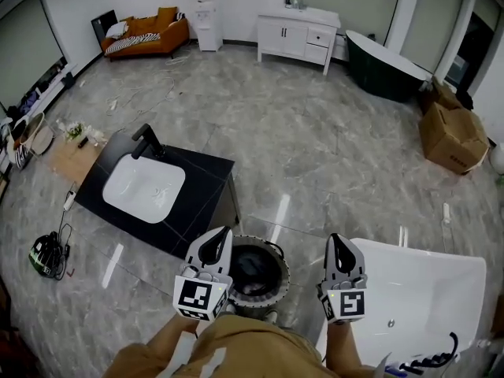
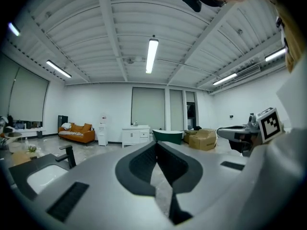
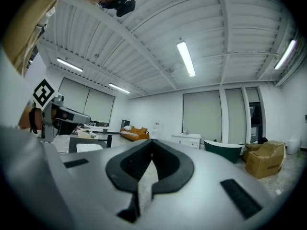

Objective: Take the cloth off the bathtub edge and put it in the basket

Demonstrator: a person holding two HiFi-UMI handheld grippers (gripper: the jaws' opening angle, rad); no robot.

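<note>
In the head view a round woven basket (image 1: 281,276) stands on the floor just in front of me, with a dark bundle, apparently the cloth (image 1: 250,268), lying inside it. My left gripper (image 1: 223,233) hovers over the basket's left rim and my right gripper (image 1: 335,239) is to its right, over the corner of the white bathtub (image 1: 417,255). Both point level across the room. In the left gripper view the left gripper (image 2: 157,143) has its jaws together with nothing between them. The right gripper (image 3: 152,142) looks the same in its own view.
A black vanity with a white sink (image 1: 144,189) and a black tap stands left of the basket. Far off are a dark green bathtub (image 1: 386,68), a cardboard box (image 1: 452,137), a white cabinet (image 1: 298,35) and an orange sofa (image 1: 146,35). Cables lie at the left (image 1: 49,255).
</note>
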